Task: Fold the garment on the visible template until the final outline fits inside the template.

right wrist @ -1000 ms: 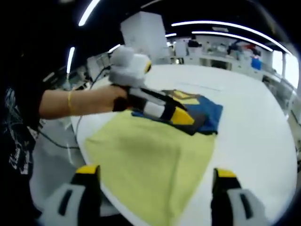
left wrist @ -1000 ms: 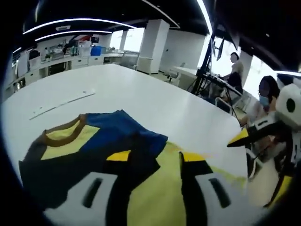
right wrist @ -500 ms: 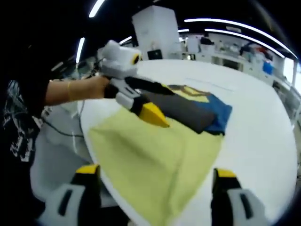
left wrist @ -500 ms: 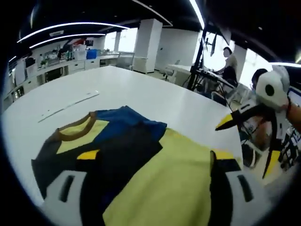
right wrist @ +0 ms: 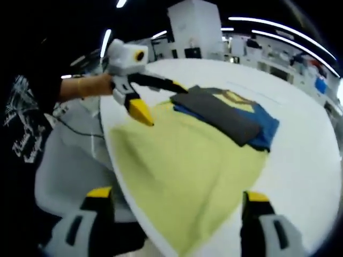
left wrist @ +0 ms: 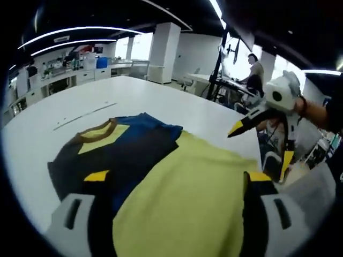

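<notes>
Garment: lying folded on the white table, a compact bundle showing dark grey, blue and yellow panels with a brown collar; one end is overlapping the far edge of the yellow sheet.
Yellow sheet: lying flat on the table beside its near edge, apparently serving as the template; slightly wrinkled.
Left gripper: held by a hand and hovering above the sheet's corner next to the garment, jaws spread wide, holding nothing. In its own view the yellow-tipped jaws are framing the sheet and the garment's dark edge.
Right gripper: seen in the left gripper view beyond the sheet's far side, jaws spread apart, empty, clear of the fabric.
Surroundings: people sitting at desks behind the table; details are blurring.
</notes>
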{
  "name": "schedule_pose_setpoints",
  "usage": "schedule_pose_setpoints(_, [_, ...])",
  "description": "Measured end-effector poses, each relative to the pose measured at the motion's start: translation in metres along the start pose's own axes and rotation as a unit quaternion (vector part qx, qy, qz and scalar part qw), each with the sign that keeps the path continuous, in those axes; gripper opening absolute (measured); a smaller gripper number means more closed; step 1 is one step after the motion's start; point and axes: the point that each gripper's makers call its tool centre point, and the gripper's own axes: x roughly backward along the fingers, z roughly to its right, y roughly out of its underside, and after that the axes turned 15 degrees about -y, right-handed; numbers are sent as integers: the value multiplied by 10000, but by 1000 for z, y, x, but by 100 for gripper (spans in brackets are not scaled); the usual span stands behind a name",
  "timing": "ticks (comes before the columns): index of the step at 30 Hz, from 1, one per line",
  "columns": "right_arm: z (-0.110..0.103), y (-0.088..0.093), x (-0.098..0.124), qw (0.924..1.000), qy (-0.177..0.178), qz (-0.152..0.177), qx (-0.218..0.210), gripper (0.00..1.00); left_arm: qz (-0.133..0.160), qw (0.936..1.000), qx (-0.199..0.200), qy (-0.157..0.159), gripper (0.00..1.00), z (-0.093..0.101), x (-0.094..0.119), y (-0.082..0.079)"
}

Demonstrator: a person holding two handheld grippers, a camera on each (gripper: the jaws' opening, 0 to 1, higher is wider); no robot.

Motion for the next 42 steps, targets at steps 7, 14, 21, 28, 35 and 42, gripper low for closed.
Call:
schedule_pose_setpoints(7, [-3,8,-4,9998,-78,-179,87,99,-80,9999,-93,-89,99,-3,30,20])
schedule_pose_setpoints(14, [-4,17,-5,9992,-32,-347,212,99,-147,9996,-85,-243,97,-13,57,43])
schedule_pose_setpoints(21, [-2,29,-5,9988,-13,-431,236,92,-355,9986,-173,-352,90,-26,77,71])
schedule_pose_setpoints(28, [0,40,-6,9980,-15,-567,268,87,-505,9980,-260,-286,76,-22,90,98])
schedule_pose_setpoints(35, [5,52,-7,9951,49,-825,548,73,-588,9967,-538,-150,66,-10,100,113])
schedule_pose_setpoints(42, [8,63,-6,9923,116,-1019,693,64,-842,9929,-843,-44,56,-3,106,128])
